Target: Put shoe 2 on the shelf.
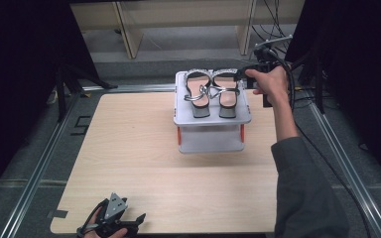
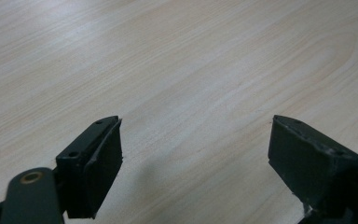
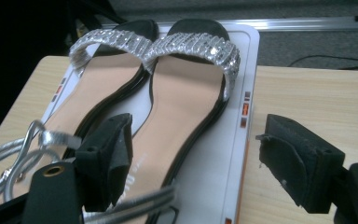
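Two sandals (image 1: 211, 91) with glittering silver toe straps lie side by side on a white two-tier rack (image 1: 186, 119) at the upper middle of the high view, toes toward the top of the frame, their silver ankle straps loose between them. At the rack's upper right corner the right gripper (image 1: 241, 75) hovers beside the right-hand sandal (image 3: 186, 107), its jaws wide with nothing pressed between them. At the lower left of the wooden bench (image 1: 139, 163) the left gripper (image 1: 140, 218) rests with jaws wide over bare wood.
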Available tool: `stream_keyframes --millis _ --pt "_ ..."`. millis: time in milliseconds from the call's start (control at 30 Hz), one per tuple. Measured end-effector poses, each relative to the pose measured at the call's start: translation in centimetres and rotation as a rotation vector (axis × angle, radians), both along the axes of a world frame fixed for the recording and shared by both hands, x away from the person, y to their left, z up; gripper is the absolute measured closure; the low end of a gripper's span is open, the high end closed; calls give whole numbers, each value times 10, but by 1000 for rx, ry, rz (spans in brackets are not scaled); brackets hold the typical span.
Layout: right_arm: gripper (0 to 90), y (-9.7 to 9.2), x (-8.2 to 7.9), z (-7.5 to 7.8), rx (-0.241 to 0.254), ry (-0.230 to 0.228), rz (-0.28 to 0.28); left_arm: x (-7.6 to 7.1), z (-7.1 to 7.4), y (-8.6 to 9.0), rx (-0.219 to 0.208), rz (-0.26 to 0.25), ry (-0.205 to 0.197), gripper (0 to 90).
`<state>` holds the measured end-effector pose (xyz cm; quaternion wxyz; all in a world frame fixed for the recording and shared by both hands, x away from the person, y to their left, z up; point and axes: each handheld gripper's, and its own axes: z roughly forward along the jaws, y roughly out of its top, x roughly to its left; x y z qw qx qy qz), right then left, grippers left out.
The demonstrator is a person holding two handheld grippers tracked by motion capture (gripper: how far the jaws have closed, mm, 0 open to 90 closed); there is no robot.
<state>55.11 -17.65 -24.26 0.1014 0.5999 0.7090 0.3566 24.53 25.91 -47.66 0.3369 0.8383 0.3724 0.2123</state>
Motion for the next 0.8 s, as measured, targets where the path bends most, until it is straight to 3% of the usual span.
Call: stream_keyframes --millis 67,133,200,267,300,333,367,467,533,567,667,700,800 --pt "254 -6 -4 -2 11 -36 26 -1 -1 -1 -24 27 8 172" --pt "254 -11 -11 -1 2 -47 38 -1 -1 -1 -17 25 13 172" --pt "254 -17 -17 -3 11 -74 89 0 0 0 5 6 0 172" --pt "254 -18 -24 -1 14 -64 88 -2 -1 -1 -10 16 5 172" --pt "254 -20 -28 -3 8 -77 105 -4 -2 -3 -38 36 19 172" --pt "254 -20 -32 -3 7 -66 101 -5 -1 -3 -38 33 22 172" --pt "254 -20 -37 -3 16 -63 108 -2 0 -1 -9 0 -2 172" --pt "253 -20 -45 -4 15 -65 130 -6 -1 -3 -46 45 30 173" --pt "254 -18 -55 -4 4 -57 143 -4 -1 -3 -40 29 17 172" --pt "252 -18 -60 -6 -3 -80 175 -4 -1 -3 -33 27 22 172" --pt "250 -15 -69 -8 -10 -86 206 -4 -2 -2 -30 37 20 172" --pt "250 -15 -73 -10 -21 -88 223 -1 -1 0 -5 6 0 172" --pt "245 -10 -87 -12 -20 -84 238 -3 -1 -2 -27 31 18 172"
